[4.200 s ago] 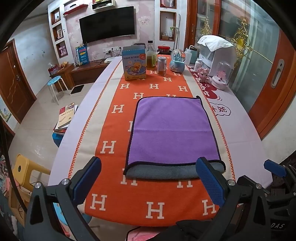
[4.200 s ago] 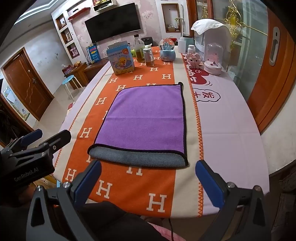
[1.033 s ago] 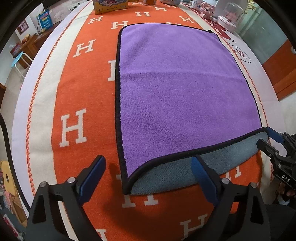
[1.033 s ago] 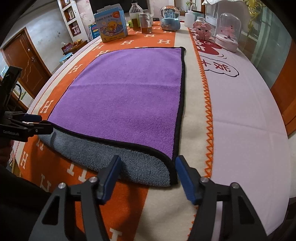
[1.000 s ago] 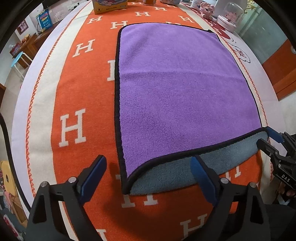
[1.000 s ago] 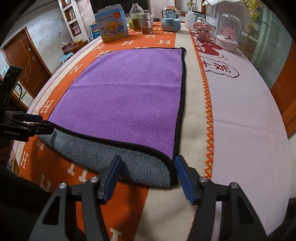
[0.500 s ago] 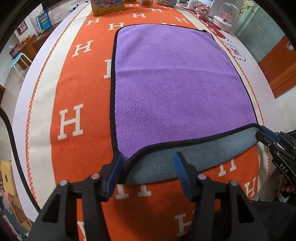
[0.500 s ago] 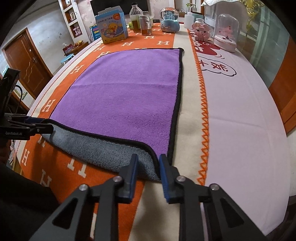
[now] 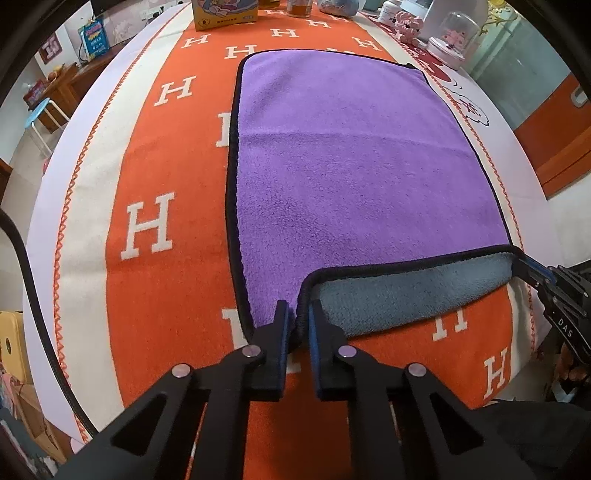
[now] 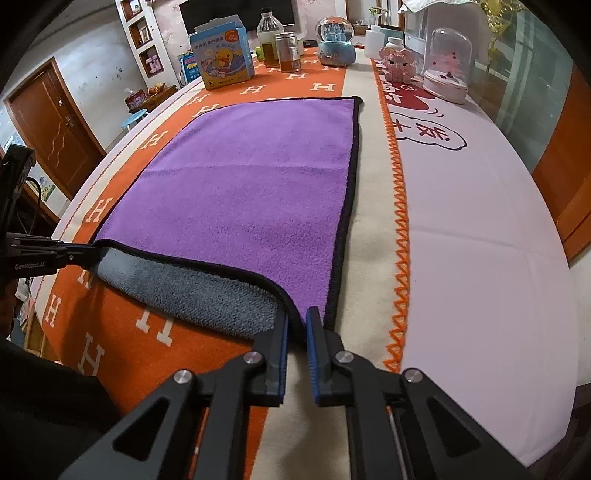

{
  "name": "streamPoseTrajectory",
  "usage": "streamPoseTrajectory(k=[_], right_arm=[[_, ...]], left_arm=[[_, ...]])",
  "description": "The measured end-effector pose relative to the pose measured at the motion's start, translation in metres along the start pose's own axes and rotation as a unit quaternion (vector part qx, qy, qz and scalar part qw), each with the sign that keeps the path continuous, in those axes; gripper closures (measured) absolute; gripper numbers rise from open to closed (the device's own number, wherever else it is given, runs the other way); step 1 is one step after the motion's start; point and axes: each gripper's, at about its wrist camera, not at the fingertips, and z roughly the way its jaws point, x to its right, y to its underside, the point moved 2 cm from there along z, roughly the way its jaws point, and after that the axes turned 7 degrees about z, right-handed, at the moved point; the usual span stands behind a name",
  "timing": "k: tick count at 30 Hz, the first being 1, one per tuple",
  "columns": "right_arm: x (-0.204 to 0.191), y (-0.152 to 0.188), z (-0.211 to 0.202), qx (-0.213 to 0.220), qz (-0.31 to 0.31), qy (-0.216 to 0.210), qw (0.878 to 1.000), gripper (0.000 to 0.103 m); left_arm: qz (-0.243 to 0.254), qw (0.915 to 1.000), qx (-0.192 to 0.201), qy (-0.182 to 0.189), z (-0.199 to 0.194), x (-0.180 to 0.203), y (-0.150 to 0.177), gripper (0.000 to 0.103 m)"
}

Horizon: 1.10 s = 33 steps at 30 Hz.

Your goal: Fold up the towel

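Note:
A purple towel (image 9: 351, 155) with black trim and a grey underside lies flat on the orange H-patterned table runner (image 9: 147, 229); it also shows in the right wrist view (image 10: 251, 192). Its near edge is turned up, showing the grey side (image 9: 406, 291). My left gripper (image 9: 297, 325) is shut on the towel's near left corner. My right gripper (image 10: 296, 325) is shut on the near right corner, and also shows in the left wrist view (image 9: 532, 273). The left gripper shows at the left of the right wrist view (image 10: 74, 254).
At the far end stand a blue duck box (image 10: 221, 55), a bottle (image 10: 269, 35), a jar (image 10: 290, 51), a snow globe (image 10: 336, 40), a pink toy (image 10: 400, 61) and a glass dome (image 10: 447, 64). White tablecloth (image 10: 480, 221) lies right of the runner. A stool (image 9: 40, 114) stands on the floor left.
Both grippers have closed from wide open onto the towel's near corners. The left moved forward and right to its corner; the near edge is lifted slightly.

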Motion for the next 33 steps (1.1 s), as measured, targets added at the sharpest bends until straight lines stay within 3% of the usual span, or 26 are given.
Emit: streamPoseTrajectory(k=[11, 19, 33], right_arm=[[-0.002, -0.008, -0.005, 0.012, -0.013, 0.001, 1.0, 0.099], [-0.006, -0.034, -0.018, 0.037, -0.02, 0.005, 0.999, 0.099], [-0.013, -0.117, -0.049, 0.111, -0.059, 0.022, 0.992, 0.099]], left_arm=[[0.01, 0.9999, 0.011, -0.009, -0.013, 0.001, -0.004, 0.098], [0.007, 0.9993, 0.036, -0.01, -0.036, -0.004, -0.022, 0.098], [0.037, 0.9909, 0.125, -0.035, -0.1, -0.012, -0.096, 0.098]])
